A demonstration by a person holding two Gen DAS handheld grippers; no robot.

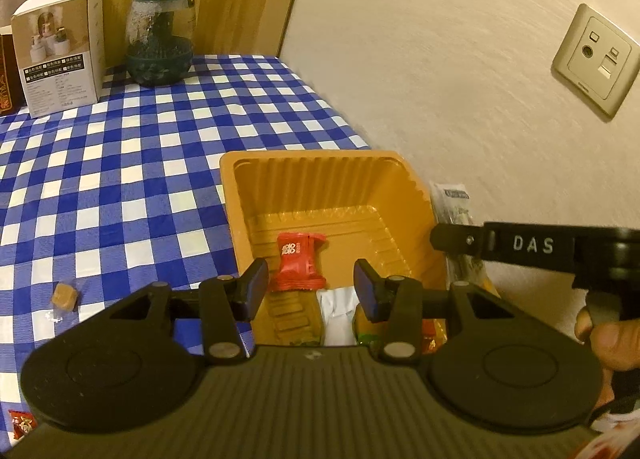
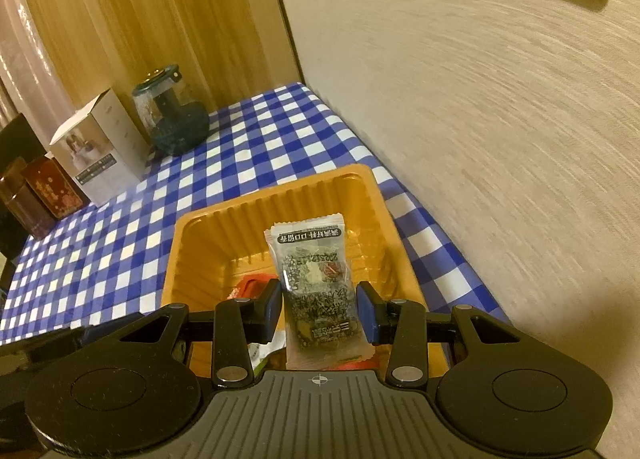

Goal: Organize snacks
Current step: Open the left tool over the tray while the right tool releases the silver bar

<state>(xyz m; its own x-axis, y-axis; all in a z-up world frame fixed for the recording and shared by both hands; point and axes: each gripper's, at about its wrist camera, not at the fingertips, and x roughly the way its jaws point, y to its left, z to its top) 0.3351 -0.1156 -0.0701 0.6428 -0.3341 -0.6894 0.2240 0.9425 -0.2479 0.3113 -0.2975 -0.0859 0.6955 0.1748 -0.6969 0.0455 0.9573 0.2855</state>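
A: Where's the left gripper (image 1: 311, 291) rn?

B: Over the near end of the orange tray (image 1: 240, 195). Fingers (image 1: 256, 287) parted, nothing btwn them. A red snack packet (image 1: 300, 261) lies on the tray floor just past the tips, closer to the left finger, not touching either as far as I can tell.

A: Anything else in the tray?

B: A white wrapper (image 1: 336, 313) under the gap, plus bits of colored packets at the near right corner, mostly hidden by the gripper.

A: And the right gripper (image 2: 319, 309)?

B: Also above the tray (image 2: 176, 259). A clear packet w/ dark seedy snack (image 2: 316, 283) stands lengthwise btwn its fingers (image 2: 370, 313), top end poking well past the tips. Left pad looks right up against it; on the right I see a sliver of gap. Can't tell if it's actually pinched or just sitting there.

A: Stuff outside the tray?

B: A small tan candy (image 1: 64, 295) on the checked table (image 1: 120, 163), well left of the tray. Far end: a white box (image 1: 60, 55) beside a dark green jar (image 1: 160, 43).
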